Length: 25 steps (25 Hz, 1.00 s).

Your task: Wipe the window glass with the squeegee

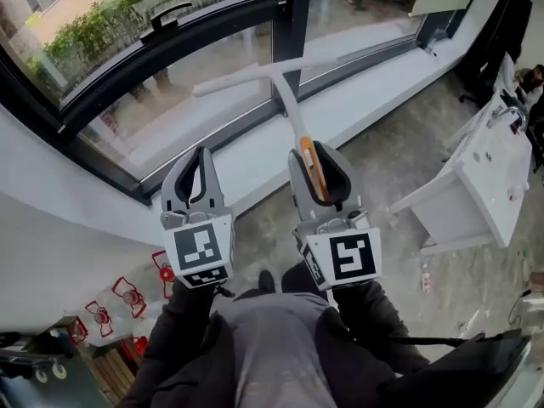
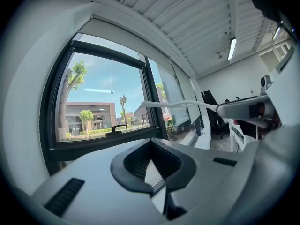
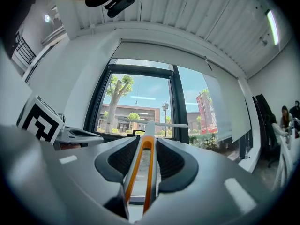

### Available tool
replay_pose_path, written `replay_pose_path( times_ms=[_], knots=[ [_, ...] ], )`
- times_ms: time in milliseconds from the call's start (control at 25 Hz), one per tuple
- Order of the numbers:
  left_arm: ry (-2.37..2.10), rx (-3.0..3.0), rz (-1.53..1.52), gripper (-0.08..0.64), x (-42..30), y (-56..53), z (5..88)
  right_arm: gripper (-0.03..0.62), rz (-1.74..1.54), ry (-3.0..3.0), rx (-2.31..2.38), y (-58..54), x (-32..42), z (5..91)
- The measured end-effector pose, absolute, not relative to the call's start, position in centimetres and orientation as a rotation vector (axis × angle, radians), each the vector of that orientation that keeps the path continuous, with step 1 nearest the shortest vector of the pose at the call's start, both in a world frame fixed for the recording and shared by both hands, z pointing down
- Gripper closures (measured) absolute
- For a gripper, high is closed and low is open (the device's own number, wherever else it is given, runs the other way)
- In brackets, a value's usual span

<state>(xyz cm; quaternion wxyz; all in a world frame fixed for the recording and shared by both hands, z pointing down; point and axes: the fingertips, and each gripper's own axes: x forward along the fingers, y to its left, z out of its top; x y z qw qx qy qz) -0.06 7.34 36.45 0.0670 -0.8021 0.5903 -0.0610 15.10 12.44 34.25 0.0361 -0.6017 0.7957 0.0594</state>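
The squeegee (image 1: pixel 285 92) is white and T-shaped, with an orange grip. My right gripper (image 1: pixel 314 150) is shut on that grip and holds the blade up in front of the window glass (image 1: pixel 195 83), just above the sill. I cannot tell whether the blade touches the glass. In the right gripper view the orange grip (image 3: pixel 143 168) runs between the pads of the right gripper (image 3: pixel 147 137), and the blade crosses the pane ahead. My left gripper (image 1: pixel 201 153) hangs beside it to the left, shut and empty. The left gripper view shows the left gripper (image 2: pixel 151 144) and the squeegee (image 2: pixel 183 104) at the right.
A black frame with a vertical mullion (image 1: pixel 289 7) and a black window handle (image 1: pixel 166 17) borders the glass. A white sill (image 1: pixel 255 155) runs below. A white desk (image 1: pixel 484 177) stands at the right, with a person (image 1: pixel 531 79) seated beyond it. Red items (image 1: pixel 127 296) lie at lower left.
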Motion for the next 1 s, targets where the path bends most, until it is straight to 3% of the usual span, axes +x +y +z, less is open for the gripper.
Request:
replay_pose_path(
  times_ms=[440,1000],
  knots=[
    [1.984,-2.377,-0.273,0.562,5.9,-7.5,35.3,0.462,0.31,2.522,-1.607,-2.8,20.5,30.5],
    [2.213,-2.072,-0.143,0.563,4.7,-19.2,27.7,0.462,0.429,2.571,-1.365,-18.8,19.8,22.6]
  ],
)
